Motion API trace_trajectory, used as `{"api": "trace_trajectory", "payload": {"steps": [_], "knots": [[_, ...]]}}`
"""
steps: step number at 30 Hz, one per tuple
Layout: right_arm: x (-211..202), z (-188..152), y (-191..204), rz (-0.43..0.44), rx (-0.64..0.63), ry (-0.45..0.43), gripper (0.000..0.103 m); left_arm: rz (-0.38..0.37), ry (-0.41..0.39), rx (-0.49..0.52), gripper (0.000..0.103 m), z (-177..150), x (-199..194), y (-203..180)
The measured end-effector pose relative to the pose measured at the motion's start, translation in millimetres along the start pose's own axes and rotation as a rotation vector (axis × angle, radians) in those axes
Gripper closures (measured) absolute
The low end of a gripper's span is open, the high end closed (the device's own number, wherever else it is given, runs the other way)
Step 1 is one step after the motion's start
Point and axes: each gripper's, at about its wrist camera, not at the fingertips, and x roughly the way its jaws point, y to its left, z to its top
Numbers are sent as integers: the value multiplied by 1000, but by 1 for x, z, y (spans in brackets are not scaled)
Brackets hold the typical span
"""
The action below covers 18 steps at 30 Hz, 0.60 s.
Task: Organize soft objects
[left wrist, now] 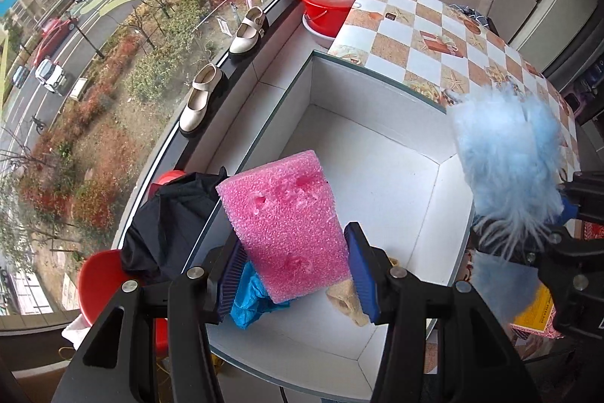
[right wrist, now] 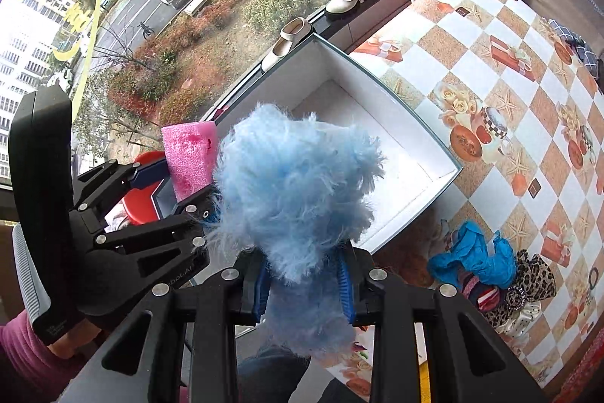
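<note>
Sponge, pink foam, is clamped between the pads of our left tool; it stands up out of the jaws with its long axis running forward along the fingers, tilted a little left; it hangs over the near-left corner of the white box, above the box floor, not touching it as far as we can tell; blue bag and a tan piece show under it in the near corner, whether they lie on the floor of the box we cannot tell; black cloth is draped just outside the left wall.

Fluff, pale blue, is clamped in our right tool; it bulges well past the pads on all sides; from the right wrist view it sits over the near wall of the box, with the open floor straight ahead and slightly right.

Key relation, as we judge it: box lies forward and below both tools; left tool is nearer its near-left corner, right tool nearer the near-right rim; the two loads are side by side, close but apart; drops should go down and forward, left one first since it is already inside the rim line.

More soft items sit on the bench right of the box, nearer the right tool; risk is fluff clinging to the pads on release.
</note>
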Motion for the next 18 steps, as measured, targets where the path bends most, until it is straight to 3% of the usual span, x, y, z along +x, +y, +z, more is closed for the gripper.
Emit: {"api": "trace_trajectory", "payload": {"steps": [18], "knots": [[32, 28, -18, -13, 53, 21, 72, -6, 65, -35, 47, 16, 33, -11]]}}
